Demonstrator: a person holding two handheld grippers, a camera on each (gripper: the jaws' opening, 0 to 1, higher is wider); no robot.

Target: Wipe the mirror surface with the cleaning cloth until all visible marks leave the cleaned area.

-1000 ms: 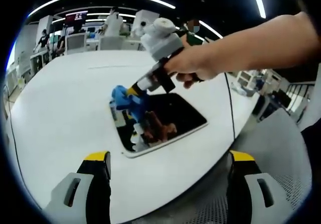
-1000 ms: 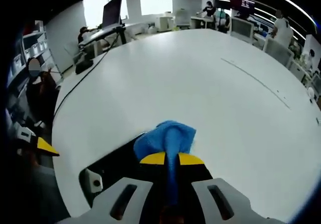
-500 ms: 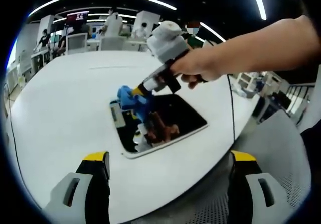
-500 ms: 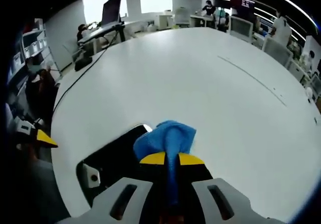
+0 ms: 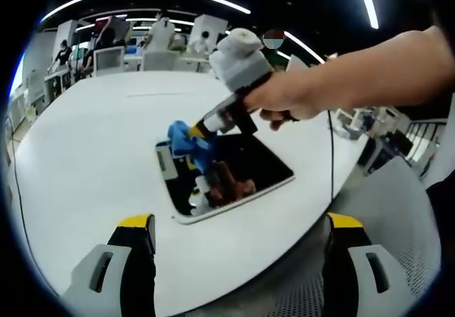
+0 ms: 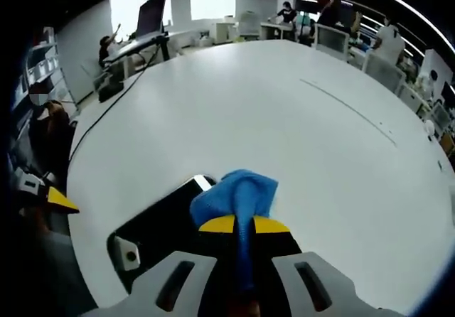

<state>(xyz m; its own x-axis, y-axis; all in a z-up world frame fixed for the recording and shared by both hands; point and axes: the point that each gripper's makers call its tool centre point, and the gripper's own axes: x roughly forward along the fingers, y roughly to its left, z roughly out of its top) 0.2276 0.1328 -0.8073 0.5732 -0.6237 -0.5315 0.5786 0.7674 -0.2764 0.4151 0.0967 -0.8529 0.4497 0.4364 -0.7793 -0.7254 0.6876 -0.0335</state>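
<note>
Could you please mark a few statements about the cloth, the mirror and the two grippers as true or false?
1. The right gripper is shut on the blue cloth. True.
2. The cloth lies at the mirror's near edge. False: it is at a far corner.
3. The left gripper holds the cloth. False: its jaws stand open and empty.
4. The mirror lies flat on the white table. True.

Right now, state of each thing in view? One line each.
Right gripper: shut on the blue cleaning cloth, a hand holding it.
Blue cleaning cloth: bunched, pressed at the mirror's edge.
Mirror: flat on the table, dark, reflecting the gripper and cloth.
Left gripper: open, holding nothing, at the table's near edge.
White table: bare around the mirror.
</note>
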